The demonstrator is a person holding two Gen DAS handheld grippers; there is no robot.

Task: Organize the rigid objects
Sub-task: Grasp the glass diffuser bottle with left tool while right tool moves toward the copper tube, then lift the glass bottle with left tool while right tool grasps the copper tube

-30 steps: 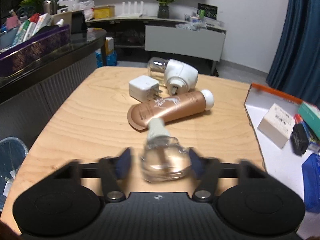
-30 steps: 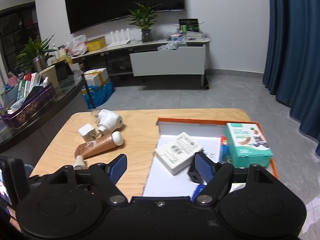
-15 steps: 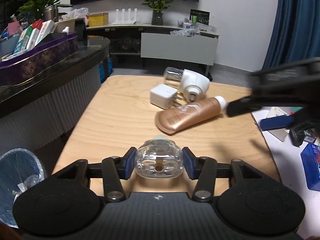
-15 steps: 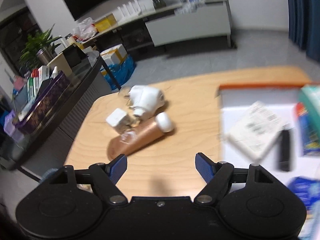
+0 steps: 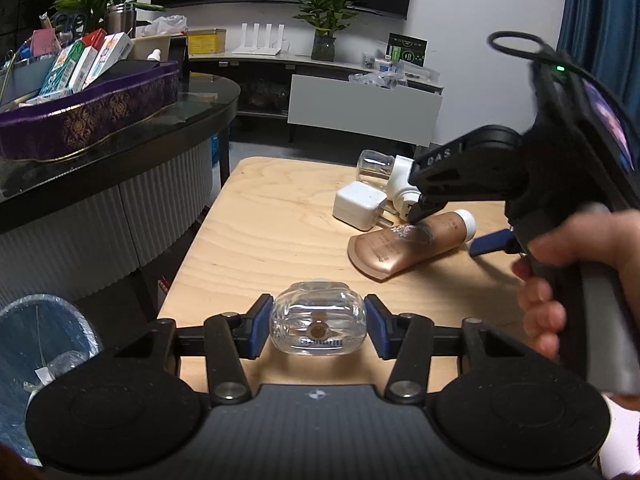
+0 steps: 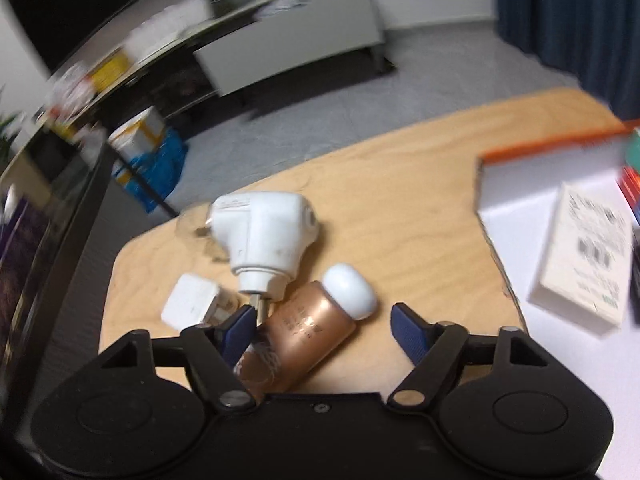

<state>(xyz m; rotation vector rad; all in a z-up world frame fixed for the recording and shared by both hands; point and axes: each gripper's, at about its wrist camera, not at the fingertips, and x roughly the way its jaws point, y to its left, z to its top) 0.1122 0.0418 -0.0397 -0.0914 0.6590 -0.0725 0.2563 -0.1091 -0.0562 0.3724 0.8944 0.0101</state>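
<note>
My left gripper (image 5: 318, 330) is shut on a clear glass bottle (image 5: 318, 330), held above the near edge of the wooden table (image 5: 260, 236). My right gripper (image 6: 326, 328) is open and straddles a copper tube with a white cap (image 6: 308, 332), which also shows in the left wrist view (image 5: 404, 246). A white plug-in device (image 6: 264, 236) with a clear bottle behind it and a small white charger (image 6: 192, 306) lie just beyond the tube. In the left wrist view the right gripper (image 5: 456, 220) hangs over the tube.
An orange-rimmed white tray (image 6: 520, 184) at the right holds a white box (image 6: 584, 264) and other packs. A dark counter with a purple box (image 5: 80, 116) stands at the left. A bin with a blue liner (image 5: 36, 344) sits below the table's left side.
My right gripper has moved left and down from the tray to straddle the copper tube. My left gripper has closed on the glass bottle, lifted it and drawn it back left.
</note>
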